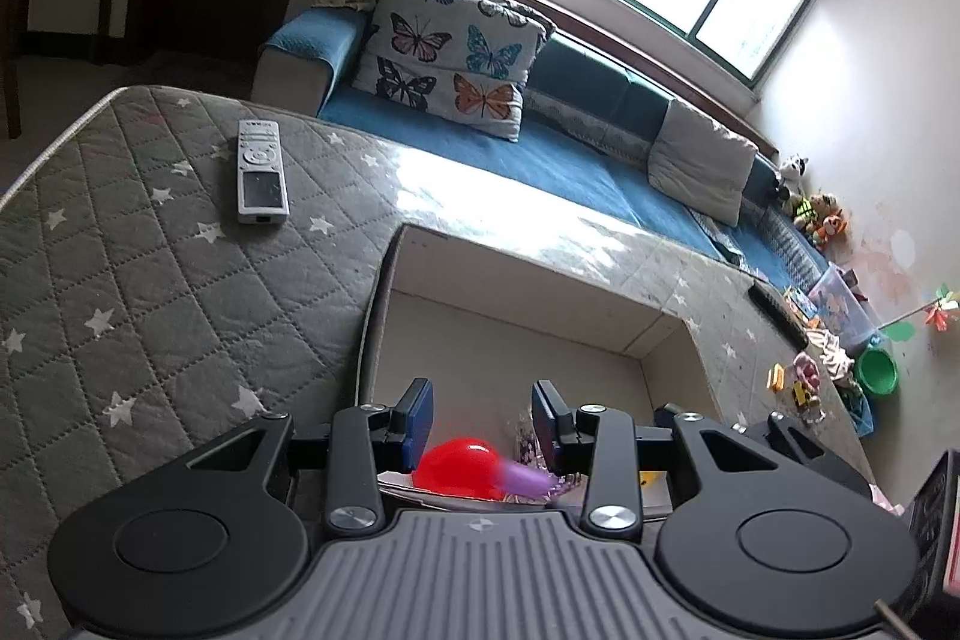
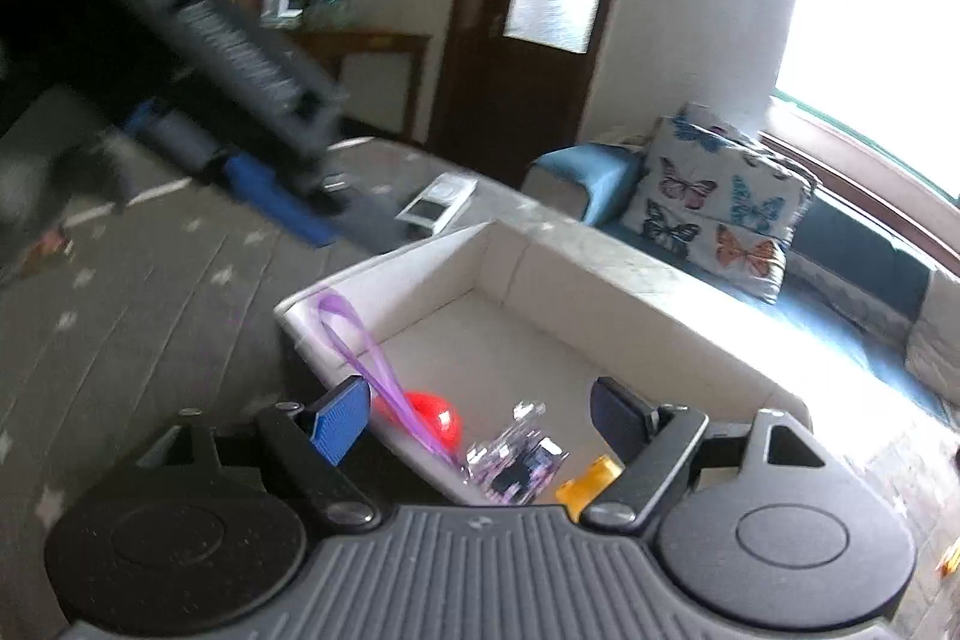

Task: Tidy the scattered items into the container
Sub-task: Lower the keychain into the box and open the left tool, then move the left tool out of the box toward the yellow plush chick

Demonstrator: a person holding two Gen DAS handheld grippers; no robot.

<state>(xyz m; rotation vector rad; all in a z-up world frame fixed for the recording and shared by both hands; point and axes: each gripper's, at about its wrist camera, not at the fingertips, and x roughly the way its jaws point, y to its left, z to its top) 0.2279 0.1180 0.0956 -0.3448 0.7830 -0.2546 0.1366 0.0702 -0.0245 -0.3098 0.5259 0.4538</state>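
While both grippers hang over the box, this is how things look.

Box: one white box (image 2: 510, 256) sits on the grey star quilt (image 1: 120, 232); its far half is bare.

Already in the box: one red ball (image 2: 435, 415), one long purple loop (image 2: 354, 334) leaning on the near wall, one clear purple toy (image 2: 516, 454), and one yellow thing (image 2: 591, 478). That makes four.

Still out: one silver remote (image 1: 261, 172) lies well apart from the box on the quilt. One dark remote (image 1: 780, 313) lies near the quilt's far edge. Two or three small toys (image 1: 798, 382) sit past it, too small to name.

How far along: I think about half is done.

Left gripper (image 1: 483, 415): its blue pads stand apart with nothing between them; the red ball is just below.

Right gripper (image 2: 480, 415): its jaws stand wide apart and hold nothing.

Next: the silver remote looks like an easy pick.
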